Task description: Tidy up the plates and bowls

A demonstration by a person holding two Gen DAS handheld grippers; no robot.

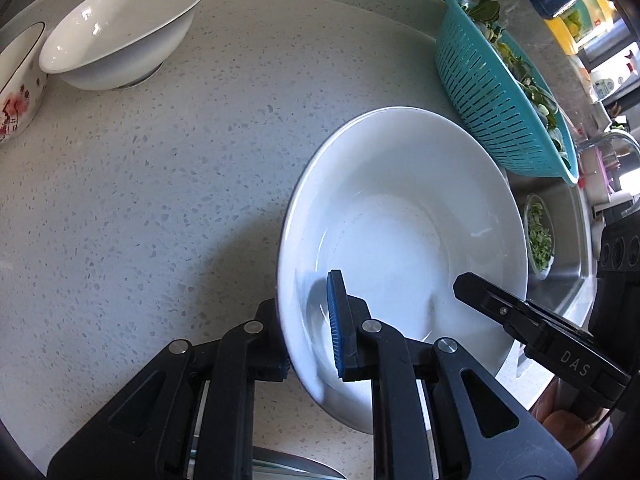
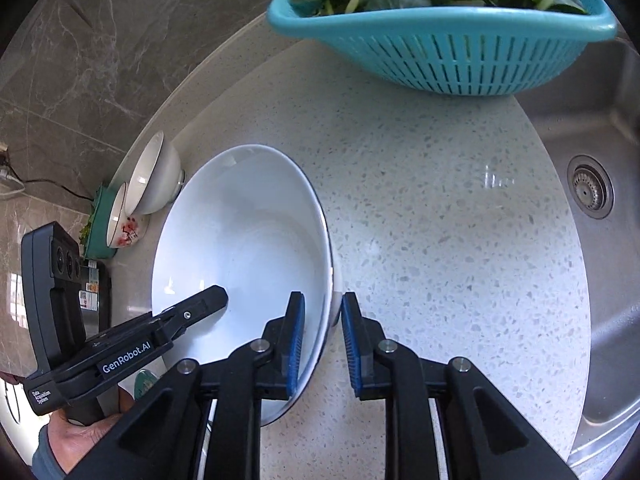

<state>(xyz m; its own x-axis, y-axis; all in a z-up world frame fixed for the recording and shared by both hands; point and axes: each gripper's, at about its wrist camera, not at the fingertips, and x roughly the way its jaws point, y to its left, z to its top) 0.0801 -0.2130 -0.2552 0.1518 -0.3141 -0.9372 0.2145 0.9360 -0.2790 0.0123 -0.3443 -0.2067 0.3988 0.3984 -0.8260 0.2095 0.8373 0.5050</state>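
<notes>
A large white bowl sits on the speckled counter; it also shows in the right wrist view. My left gripper is shut on its near-left rim, one blue pad inside. My right gripper straddles the bowl's right rim with one pad inside and the other outside; a small gap remains, so it looks open. A second white bowl and a floral bowl stand at the far left; both also show in the right wrist view, the white bowl and the floral bowl.
A teal colander of greens stands beside the steel sink, and shows in the right wrist view. A small dish of chopped greens lies in the sink. A grey tiled wall backs the counter.
</notes>
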